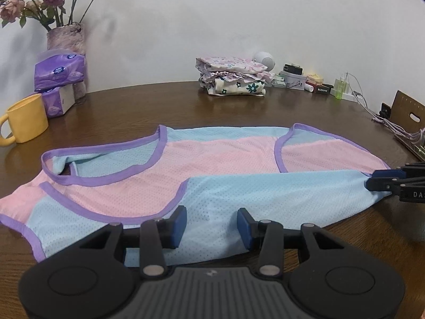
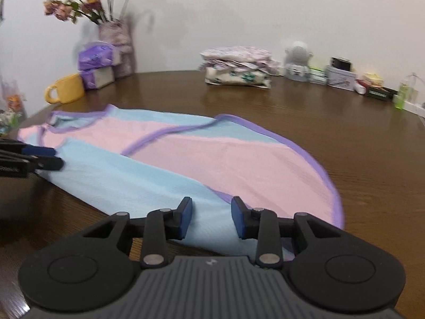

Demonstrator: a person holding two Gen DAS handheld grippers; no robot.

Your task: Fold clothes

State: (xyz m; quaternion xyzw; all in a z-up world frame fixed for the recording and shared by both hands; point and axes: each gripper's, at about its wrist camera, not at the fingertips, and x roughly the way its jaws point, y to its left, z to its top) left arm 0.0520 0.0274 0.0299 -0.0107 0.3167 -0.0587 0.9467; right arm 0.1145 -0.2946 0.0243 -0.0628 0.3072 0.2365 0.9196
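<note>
**Both claws over a flat vest**

A pink and blue vest (image 1: 212, 164) lies spread on the near part of the brown table (image 1: 265, 109). The left gripper (image 1: 211, 226) and right gripper (image 2: 211, 219) hover at its near blue edge, jaws apart, gripping nothing. Folded clothes (image 1: 233, 75) sit far back.

Left gripper (image 1: 211, 224) is hovering over the near blue edge of the pink-and-blue mesh vest (image 1: 212, 170), jaws standing apart, nothing pinched | right gripper (image 1: 372, 180) is poking in from the right at the vest's blue corner, grip unclear | vest is lying flat on the brown table (image 1: 164, 106) | folded clothes stack (image 1: 233, 78) is sitting at the back | yellow mug (image 1: 25, 118) is sitting far left.
</note>
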